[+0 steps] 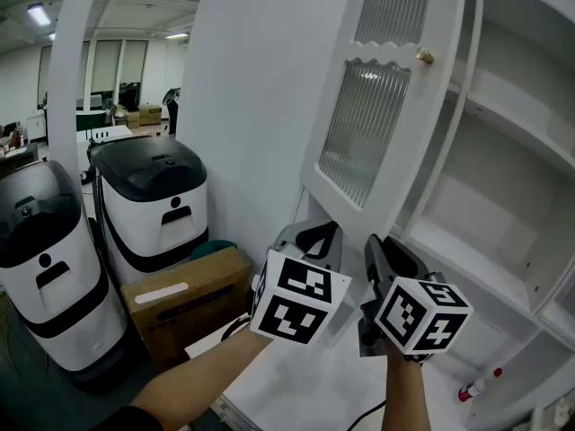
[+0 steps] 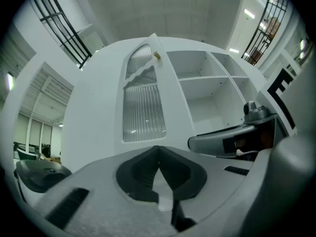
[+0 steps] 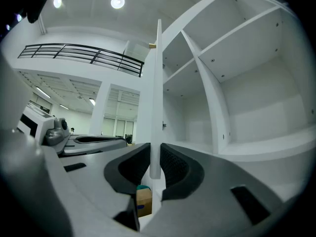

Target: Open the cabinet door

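Open-plan office hall under ceiling lights. At right, tall white cabinet with bare open shelves [image 1: 503, 187]; below, flat white surface [image 1: 296, 389]. At left, two white-and-black rounded machines [image 1: 153, 200]. White cabinet door with ribbed glass pane [image 1: 364, 124] swung out from the shelves, long axis upright, glass face turned left, small brass knob [image 1: 425, 57] near the top. Grey right gripper [image 3: 154, 157] clamped on the door's bottom edge; grey left gripper [image 2: 158, 157] pinched together, empty, just beside.
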`<action>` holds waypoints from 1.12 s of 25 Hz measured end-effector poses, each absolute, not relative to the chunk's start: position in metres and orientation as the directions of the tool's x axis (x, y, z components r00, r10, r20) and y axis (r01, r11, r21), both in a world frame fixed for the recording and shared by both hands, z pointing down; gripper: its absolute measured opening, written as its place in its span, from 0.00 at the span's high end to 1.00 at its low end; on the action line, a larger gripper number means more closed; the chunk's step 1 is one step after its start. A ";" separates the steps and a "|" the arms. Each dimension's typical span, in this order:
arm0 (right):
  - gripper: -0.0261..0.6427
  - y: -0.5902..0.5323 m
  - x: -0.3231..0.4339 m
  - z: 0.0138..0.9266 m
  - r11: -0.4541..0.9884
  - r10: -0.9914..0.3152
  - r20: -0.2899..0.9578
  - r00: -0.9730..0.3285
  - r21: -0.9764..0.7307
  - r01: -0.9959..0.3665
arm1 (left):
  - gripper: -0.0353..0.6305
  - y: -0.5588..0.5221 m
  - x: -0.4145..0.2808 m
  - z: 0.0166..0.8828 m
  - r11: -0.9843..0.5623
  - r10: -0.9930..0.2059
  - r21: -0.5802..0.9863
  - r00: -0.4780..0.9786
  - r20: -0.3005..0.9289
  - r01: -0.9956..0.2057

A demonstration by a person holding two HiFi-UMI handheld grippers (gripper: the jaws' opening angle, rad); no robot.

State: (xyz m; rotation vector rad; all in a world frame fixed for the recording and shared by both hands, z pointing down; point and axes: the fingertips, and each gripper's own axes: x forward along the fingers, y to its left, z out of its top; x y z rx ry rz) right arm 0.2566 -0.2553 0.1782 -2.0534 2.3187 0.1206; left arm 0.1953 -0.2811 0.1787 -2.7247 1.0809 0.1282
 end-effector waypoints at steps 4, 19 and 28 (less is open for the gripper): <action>0.86 -0.253 0.250 0.179 0.136 -0.987 -0.087 -0.138 0.029 -0.990 | 0.93 -0.279 0.196 0.187 -0.724 -0.664 -0.132 0.736 -0.130 -0.677; 0.86 -0.249 0.210 0.178 0.140 -0.984 -0.109 -0.144 0.046 -0.989 | 0.93 -0.269 0.165 0.187 -0.783 -0.606 -0.086 0.787 -0.117 -0.616; 0.86 -0.247 0.173 0.178 0.162 -0.980 -0.108 -0.169 0.065 -0.985 | 0.93 -0.268 0.136 0.187 -0.782 -0.609 -0.066 0.782 -0.129 -0.620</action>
